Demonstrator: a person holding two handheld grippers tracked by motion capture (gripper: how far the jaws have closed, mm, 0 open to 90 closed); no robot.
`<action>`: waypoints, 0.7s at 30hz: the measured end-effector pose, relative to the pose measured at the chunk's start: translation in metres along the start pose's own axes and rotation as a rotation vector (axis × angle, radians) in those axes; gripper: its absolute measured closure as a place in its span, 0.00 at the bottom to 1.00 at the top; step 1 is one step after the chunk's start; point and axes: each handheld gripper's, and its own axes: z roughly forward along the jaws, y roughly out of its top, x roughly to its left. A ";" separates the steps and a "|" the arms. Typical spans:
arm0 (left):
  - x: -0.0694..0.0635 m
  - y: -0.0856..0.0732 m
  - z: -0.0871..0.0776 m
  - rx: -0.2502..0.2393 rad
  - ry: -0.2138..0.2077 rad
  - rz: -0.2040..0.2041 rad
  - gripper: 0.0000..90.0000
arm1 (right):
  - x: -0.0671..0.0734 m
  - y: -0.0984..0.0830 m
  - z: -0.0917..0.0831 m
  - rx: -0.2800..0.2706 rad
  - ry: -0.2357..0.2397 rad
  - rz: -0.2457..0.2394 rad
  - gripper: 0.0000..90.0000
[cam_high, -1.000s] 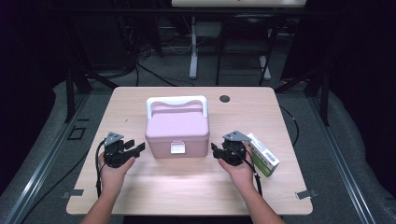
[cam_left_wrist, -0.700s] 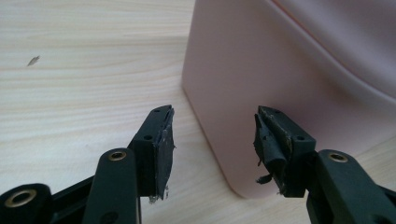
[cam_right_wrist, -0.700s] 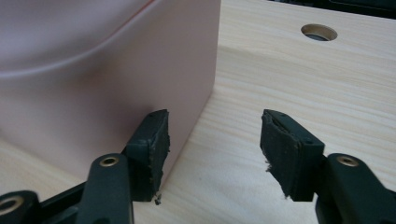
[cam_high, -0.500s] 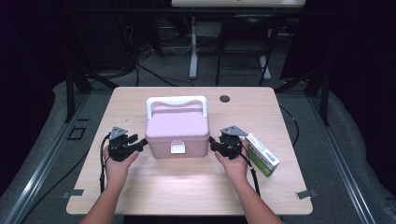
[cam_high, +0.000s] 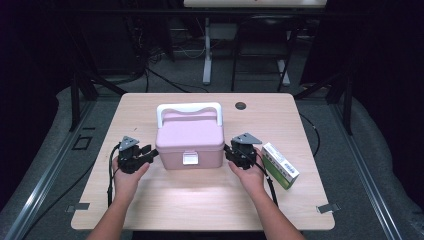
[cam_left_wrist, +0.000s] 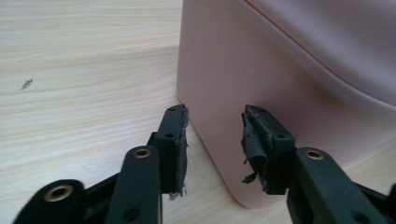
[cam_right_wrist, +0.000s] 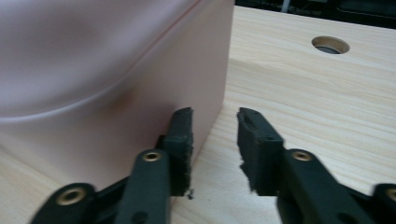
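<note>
Sat between the two grippers, on the pale wooden table: a pink lidded box with a white carrying handle raised over its far side and a small white latch on its near face.

Left gripper held level just off the box's left end, jaws part open and just been closing, nothing clamped. Seen along its own jaws in the left gripper view: the box's rounded lower corner directly ahead in the gap, near the pads but apart from them as far as could be told. Bare tabletop off to the left of those jaws, marked by one small dark speck.

Right gripper mirrored this at the box's right end, jaws also part open and just been closing, gripping nothing. In the right gripper view, the box's wall close against the left pad; contact could not be told. Open table ahead of the other jaw.

Just behind the right gripper, beside the hand: a white and green carton lying flat. Farther beyond, a round cable hole in the tabletop, well apart. Black cable trailing back from the left gripper along the wrist.
</note>
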 end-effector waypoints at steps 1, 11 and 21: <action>0.000 0.000 0.000 -0.006 -0.001 -0.009 0.70 | 0.001 0.000 0.000 -0.003 0.002 -0.003 0.79; -0.008 0.000 0.000 -0.005 -0.001 -0.014 0.86 | 0.009 -0.002 -0.001 -0.012 0.000 -0.015 0.95; -0.012 -0.001 -0.001 -0.009 0.004 0.008 0.94 | 0.012 -0.002 -0.002 -0.002 0.006 0.008 1.00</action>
